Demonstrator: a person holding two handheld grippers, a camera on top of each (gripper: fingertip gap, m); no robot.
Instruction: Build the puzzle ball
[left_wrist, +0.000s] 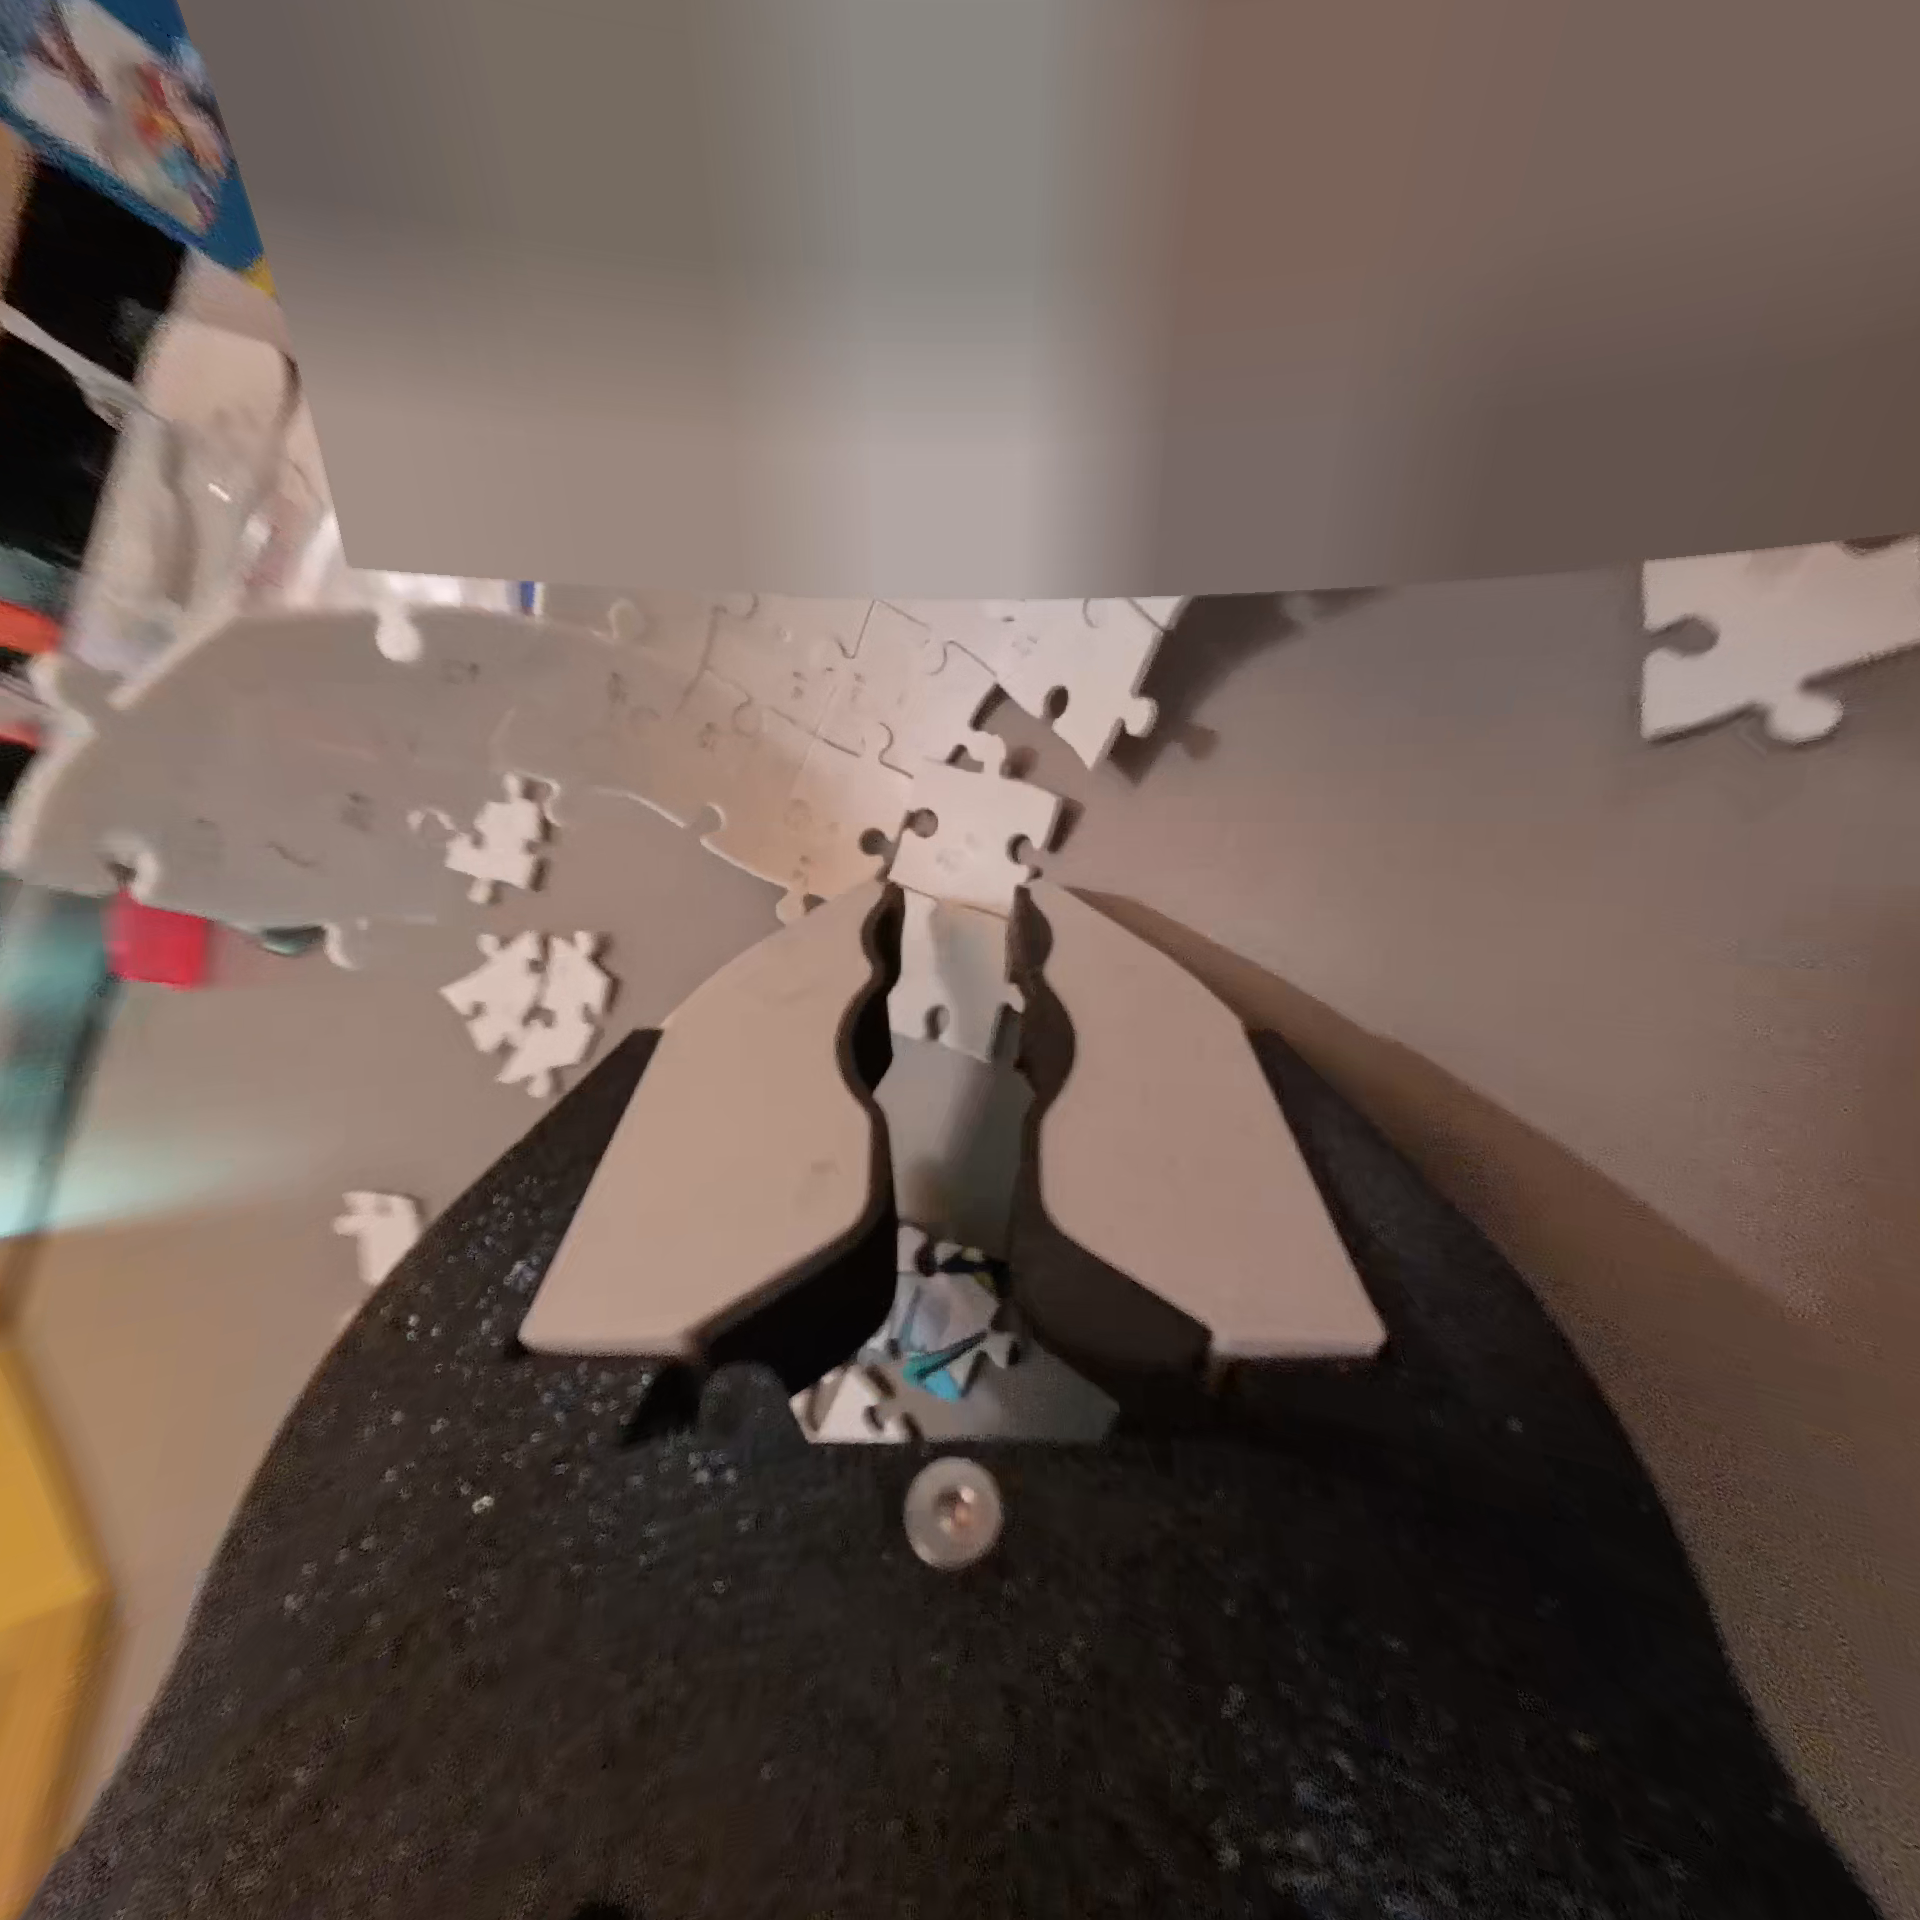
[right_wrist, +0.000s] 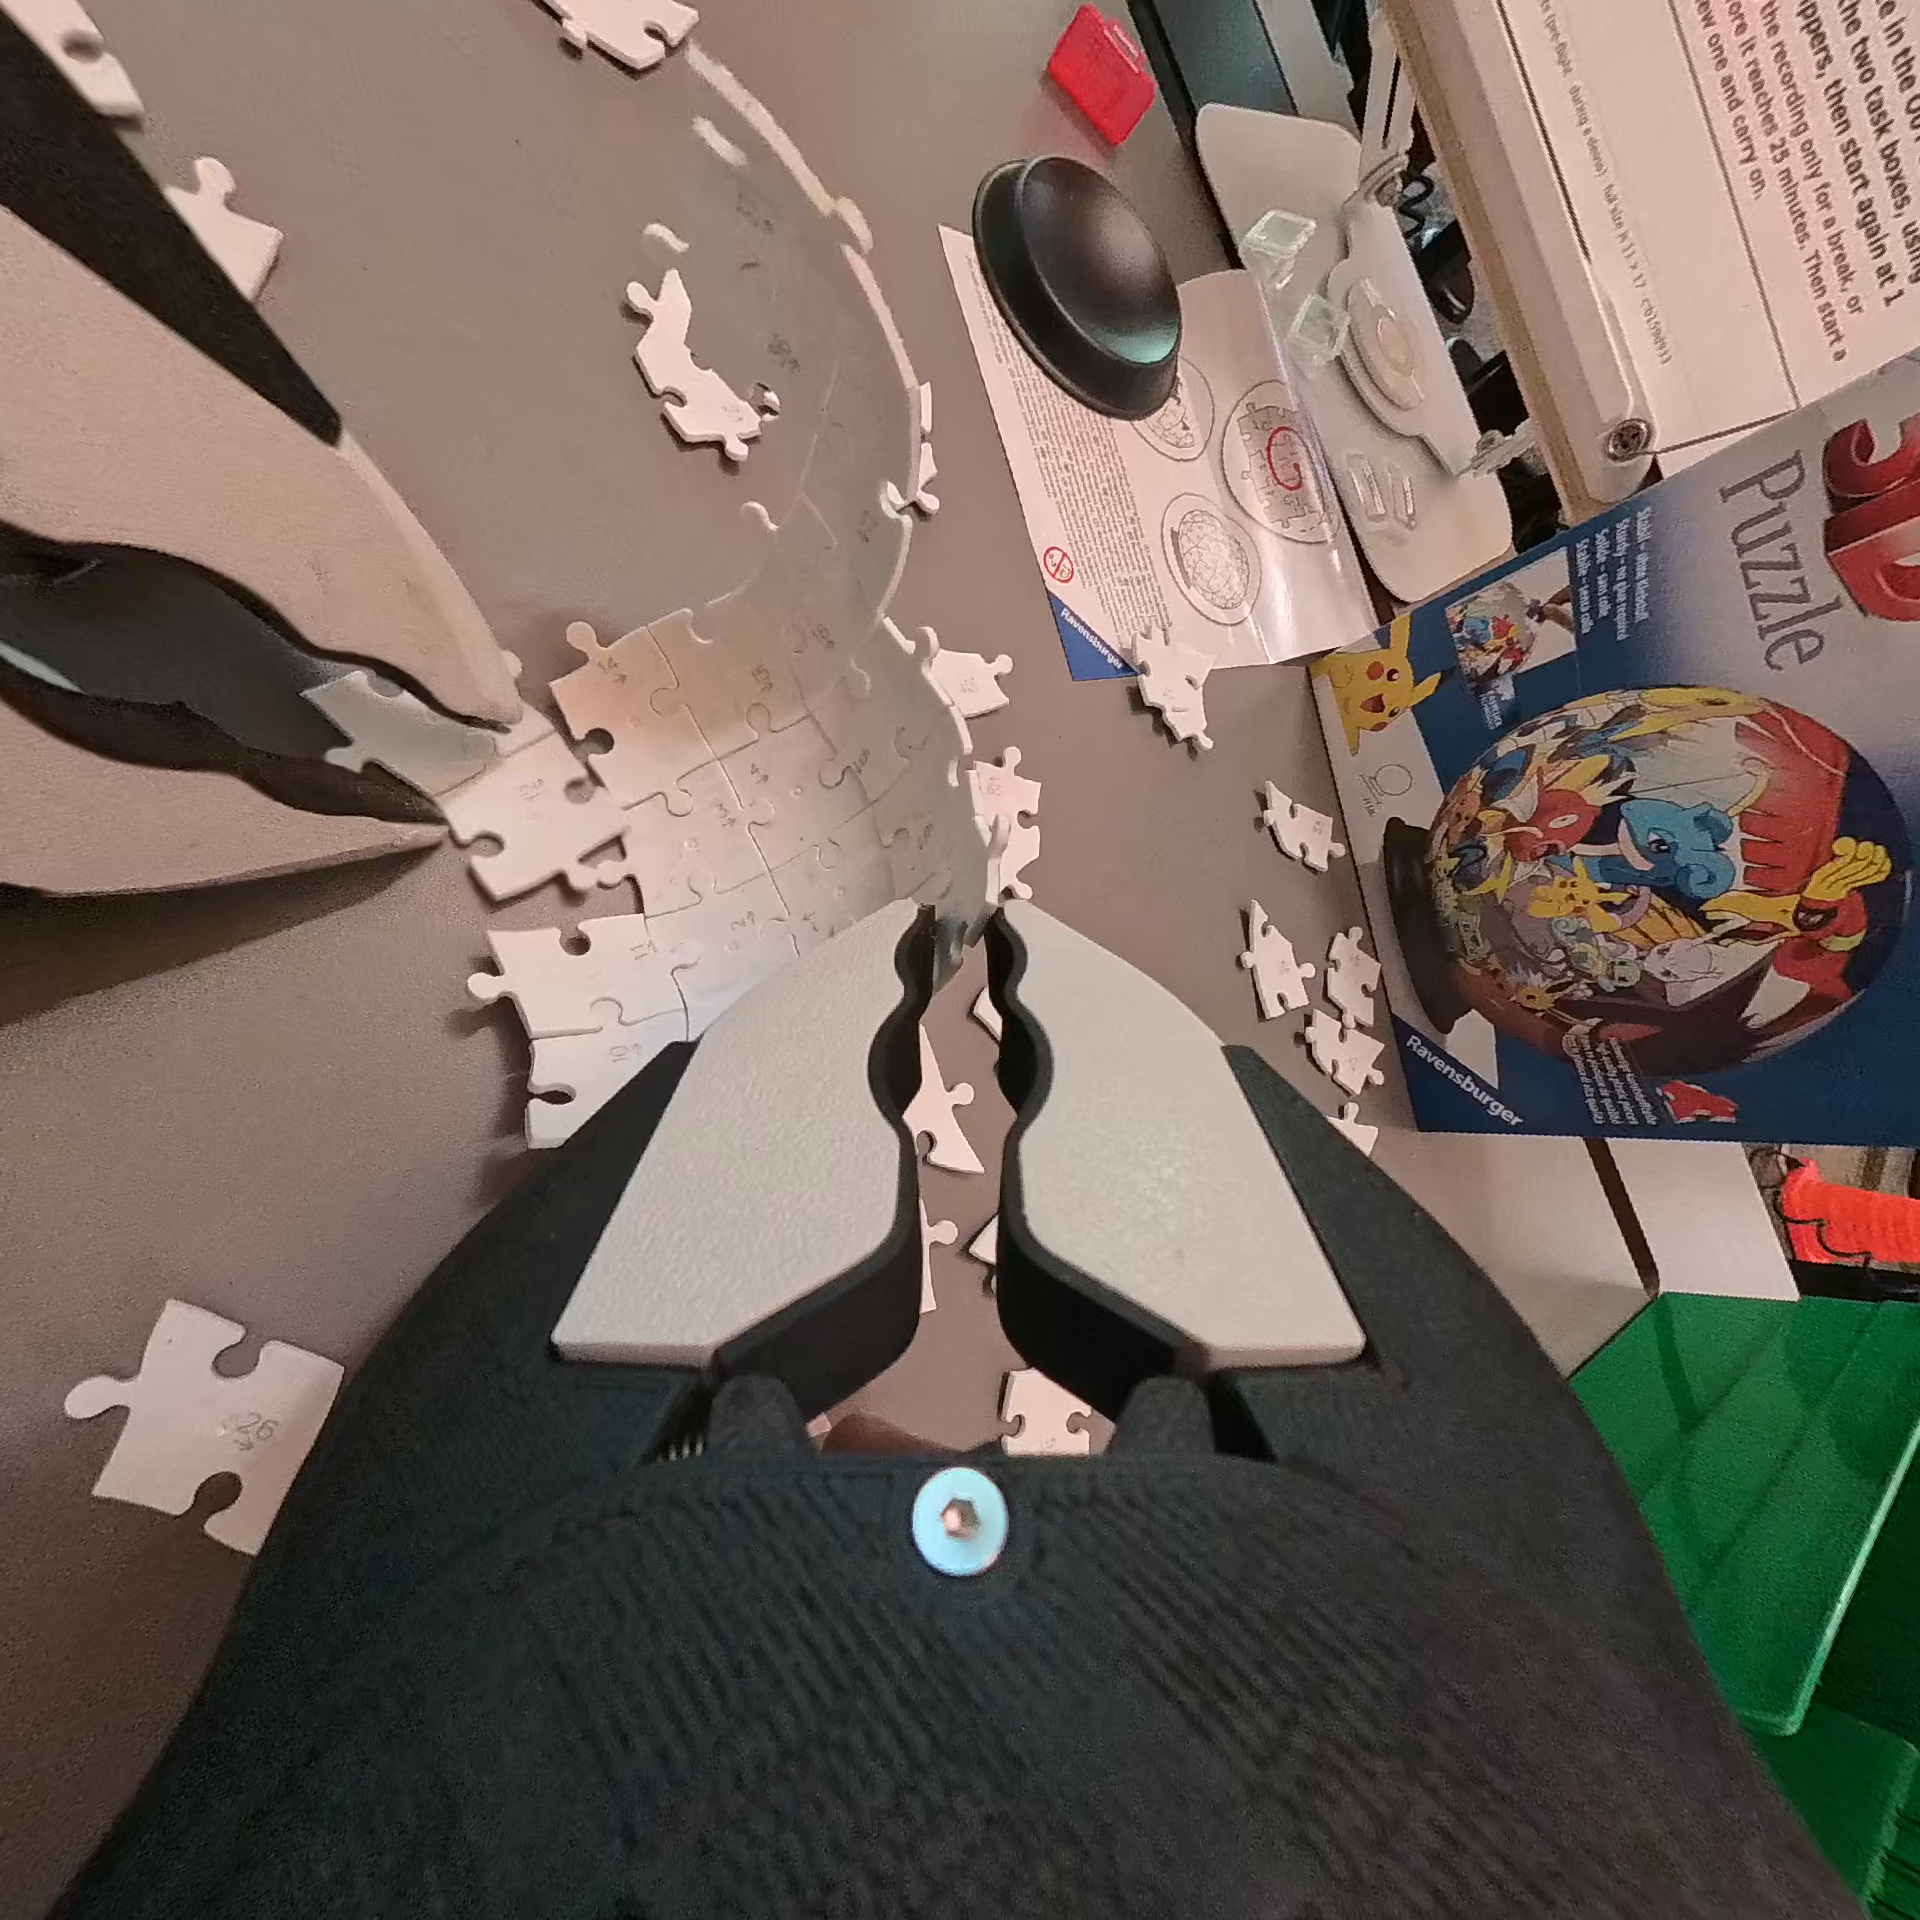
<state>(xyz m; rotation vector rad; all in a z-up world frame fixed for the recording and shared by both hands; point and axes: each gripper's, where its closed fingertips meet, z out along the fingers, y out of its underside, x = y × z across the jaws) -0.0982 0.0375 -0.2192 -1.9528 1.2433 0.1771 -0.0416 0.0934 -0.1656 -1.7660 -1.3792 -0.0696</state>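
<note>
The partly built puzzle ball (right_wrist: 748, 769) is a curved white shell of joined pieces, blank numbered side up, resting on the grey table (right_wrist: 436, 312). My right gripper (right_wrist: 956, 920) is shut on the shell's near edge. My left gripper (left_wrist: 958, 896) is shut on a single white puzzle piece (left_wrist: 977, 847), which touches the open edge of the shell (left_wrist: 416, 748). In the right wrist view the left gripper (right_wrist: 473, 764) comes in from the left with that piece (right_wrist: 530, 821) against the shell's left edge.
Loose white pieces lie around (right_wrist: 1309, 997), (right_wrist: 208, 1423), (left_wrist: 530, 997), (left_wrist: 1756, 655). A black round stand (right_wrist: 1081, 281) sits on an instruction leaflet (right_wrist: 1122, 499). The puzzle box (right_wrist: 1662, 831) and a green bin (right_wrist: 1766, 1507) are at the right. The tips of one gripper are about 10 cm away from the tips of the other.
</note>
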